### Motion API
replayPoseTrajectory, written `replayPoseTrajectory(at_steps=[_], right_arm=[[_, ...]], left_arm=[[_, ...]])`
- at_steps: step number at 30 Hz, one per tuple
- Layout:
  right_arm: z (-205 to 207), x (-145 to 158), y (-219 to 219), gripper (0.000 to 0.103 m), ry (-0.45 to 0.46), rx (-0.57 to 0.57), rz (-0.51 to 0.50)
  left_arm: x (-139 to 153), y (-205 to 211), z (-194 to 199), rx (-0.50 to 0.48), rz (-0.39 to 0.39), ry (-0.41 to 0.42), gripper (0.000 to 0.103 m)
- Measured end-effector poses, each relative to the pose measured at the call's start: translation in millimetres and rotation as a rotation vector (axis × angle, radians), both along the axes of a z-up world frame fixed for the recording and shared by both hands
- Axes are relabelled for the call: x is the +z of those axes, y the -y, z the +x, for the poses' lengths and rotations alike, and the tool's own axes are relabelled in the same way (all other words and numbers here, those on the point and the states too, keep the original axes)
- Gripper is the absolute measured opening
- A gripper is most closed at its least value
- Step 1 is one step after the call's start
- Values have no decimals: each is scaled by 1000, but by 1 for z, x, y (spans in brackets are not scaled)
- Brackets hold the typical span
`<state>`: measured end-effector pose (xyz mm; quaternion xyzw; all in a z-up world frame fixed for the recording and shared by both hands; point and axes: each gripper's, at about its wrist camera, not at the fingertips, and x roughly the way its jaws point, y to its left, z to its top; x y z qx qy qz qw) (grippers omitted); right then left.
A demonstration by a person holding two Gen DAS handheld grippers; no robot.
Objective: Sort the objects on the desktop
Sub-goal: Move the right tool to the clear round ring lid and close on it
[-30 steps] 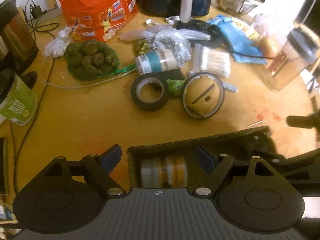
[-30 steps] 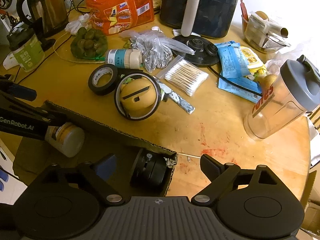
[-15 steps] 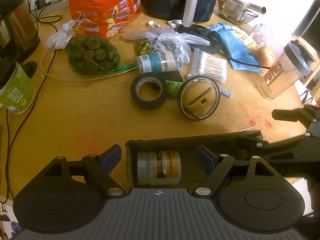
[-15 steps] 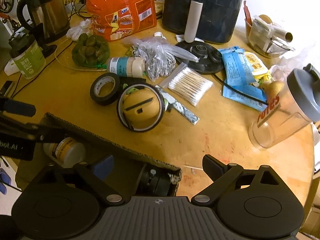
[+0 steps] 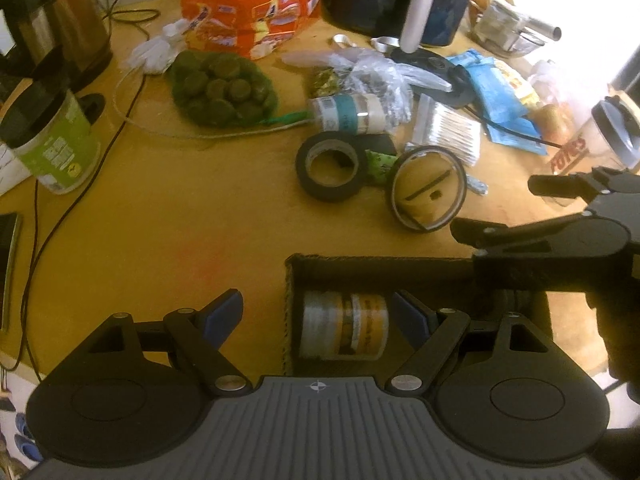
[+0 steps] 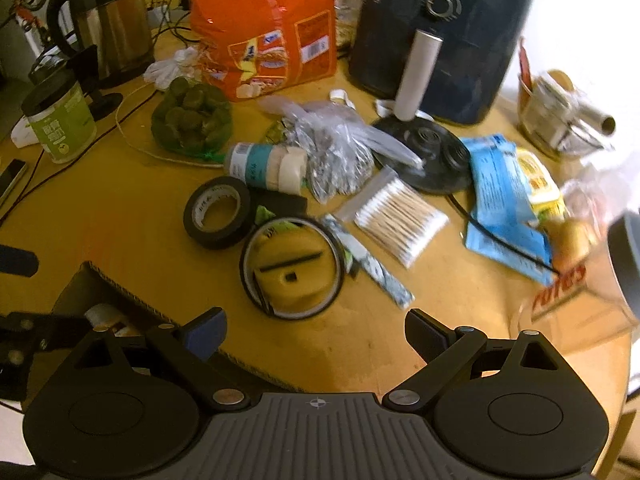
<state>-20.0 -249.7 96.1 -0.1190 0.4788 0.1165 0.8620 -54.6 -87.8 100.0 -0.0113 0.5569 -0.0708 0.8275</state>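
Note:
A cardboard box [image 5: 292, 280] sits at the table's near edge with a white and yellow jar [image 5: 344, 330] lying in it. My left gripper [image 5: 318, 312] is open and empty above the box's left end. My right gripper [image 6: 316, 330] is open and empty, past the box [image 6: 92, 276], just short of the clear tape ring holding a yellow piece [image 6: 292, 268]. A black tape roll [image 6: 218, 216] lies left of it, with a teal bottle [image 6: 264, 164] and cotton swabs [image 6: 400, 220] behind. The right gripper also shows in the left wrist view [image 5: 496, 212].
An orange bag [image 6: 264, 24], a dark air fryer [image 6: 436, 36], a kettle [image 6: 108, 24], a green tub [image 6: 60, 120], a net of green fruit [image 6: 188, 120], blue packets [image 6: 500, 200] and a clear shaker [image 6: 580, 292] crowd the back and right. Cables [image 5: 36, 208] run along the left.
My right gripper has moved forward out of the box toward the clear tape ring. My left gripper has shifted slightly and stays open over the box.

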Motion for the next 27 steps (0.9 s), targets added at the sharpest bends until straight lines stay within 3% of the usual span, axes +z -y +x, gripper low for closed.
replayPoseTrajectory(at_steps=[15, 27], right_arm=[[25, -22, -38, 103, 46, 117, -121], [48, -40, -52, 103, 8, 134, -149]], left_arm=[[-5, -21, -12, 108, 5, -35, 82], [-11, -29, -16, 162, 8, -60, 82]])
